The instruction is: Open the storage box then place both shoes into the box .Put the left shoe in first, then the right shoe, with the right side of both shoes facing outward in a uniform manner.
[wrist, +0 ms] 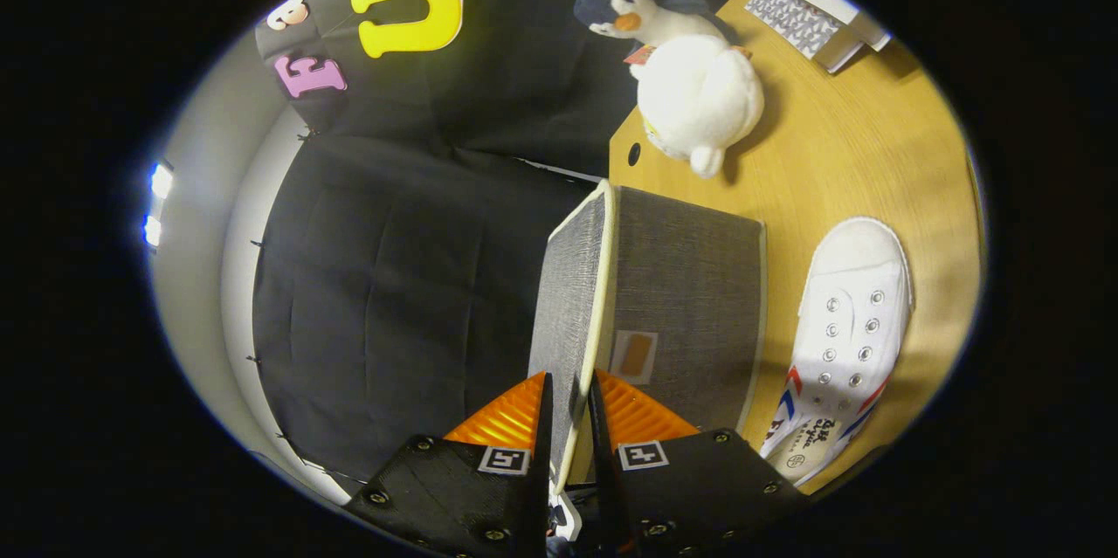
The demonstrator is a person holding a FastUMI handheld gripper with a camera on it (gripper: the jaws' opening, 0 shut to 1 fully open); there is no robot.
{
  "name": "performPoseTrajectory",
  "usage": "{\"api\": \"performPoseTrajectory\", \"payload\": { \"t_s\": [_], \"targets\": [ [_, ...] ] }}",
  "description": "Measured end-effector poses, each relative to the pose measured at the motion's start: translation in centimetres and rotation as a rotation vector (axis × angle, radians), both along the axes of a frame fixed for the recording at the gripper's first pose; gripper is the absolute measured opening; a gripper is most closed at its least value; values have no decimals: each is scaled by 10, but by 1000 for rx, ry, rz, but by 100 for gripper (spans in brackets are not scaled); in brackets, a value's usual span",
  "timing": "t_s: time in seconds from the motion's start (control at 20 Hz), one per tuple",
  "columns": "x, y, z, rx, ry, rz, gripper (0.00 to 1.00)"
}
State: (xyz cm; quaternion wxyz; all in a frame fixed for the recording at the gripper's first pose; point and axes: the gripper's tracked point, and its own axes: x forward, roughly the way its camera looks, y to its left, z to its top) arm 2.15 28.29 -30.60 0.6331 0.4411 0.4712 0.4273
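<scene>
While our gripper (569,392) has its two fingers pinched on the pale rim of the lid (576,287), we see that lid standing on edge, swung up from the grey fabric storage box (690,279) just ahead of us. We judge the lid light and fairly stiff, a cloth-covered panel with a piped edge, so the thin rim is a fair hold, though it could slip out sideways if we twist. The small tan tab (634,355) on the box face looks like another hold. Beside the box lies a white canvas shoe (845,340), sole down, soft and light; we would take it by the collar or heel. Everything sits on a smooth wooden table (838,148), likely slippery under the box. Beyond the box a plush penguin (690,86) rests, with a patterned carton (803,8) further back.
</scene>
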Motion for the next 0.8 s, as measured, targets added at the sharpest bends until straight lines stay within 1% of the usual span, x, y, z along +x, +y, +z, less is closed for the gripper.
{"api": "performPoseTrajectory", "payload": {
  "t_s": [0.2,0.35,0.45,0.6,0.8],
  "targets": [
    [1,12,33,23,-40,25,23],
    [5,29,65,61,-58,33,23],
    [9,42,86,72,-95,49,23],
    [11,70,122,98,-159,82,22],
    [3,116,148,68,-243,150,23]
  ]
}}
